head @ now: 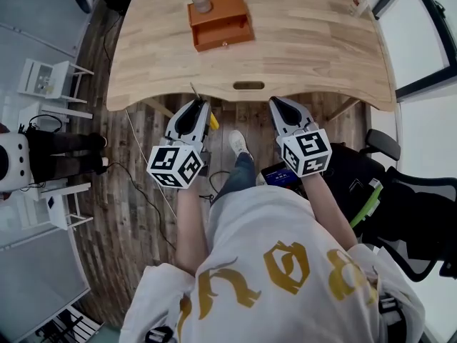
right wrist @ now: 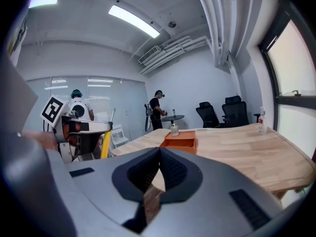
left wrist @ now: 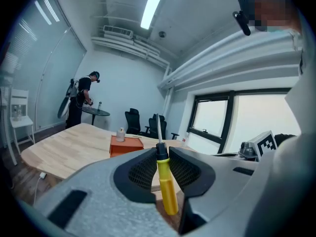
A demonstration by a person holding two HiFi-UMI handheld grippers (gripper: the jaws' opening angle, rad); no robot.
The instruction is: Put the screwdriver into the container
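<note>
The table (head: 314,48) has a curved near edge, and both grippers are held short of it, over the plank floor (head: 143,134). Between that edge and the orange container (head: 221,24) lies a wide stretch of bare wood. The container sits towards the far side, left of the middle, with its open part turned to the near edge. A small jar (head: 202,3) stands on its back part. A bottle (head: 359,4) stands well apart at the far right corner. A black chair (head: 403,213) crowds the person's right side, and white shelves (head: 50,81) stand off to the left.

The left gripper (head: 193,106) has its jaws clamped on the screwdriver (left wrist: 167,181), gripping it at the black collar. The yellow handle hangs below the jaws, slightly tilted. The thin metal shaft sticks up above them, towards the table. It is off the table and well apart from the container.

The right gripper (right wrist: 159,149) has its jaws pressed together with nothing between them. It is level with the left one and beside it.
</note>
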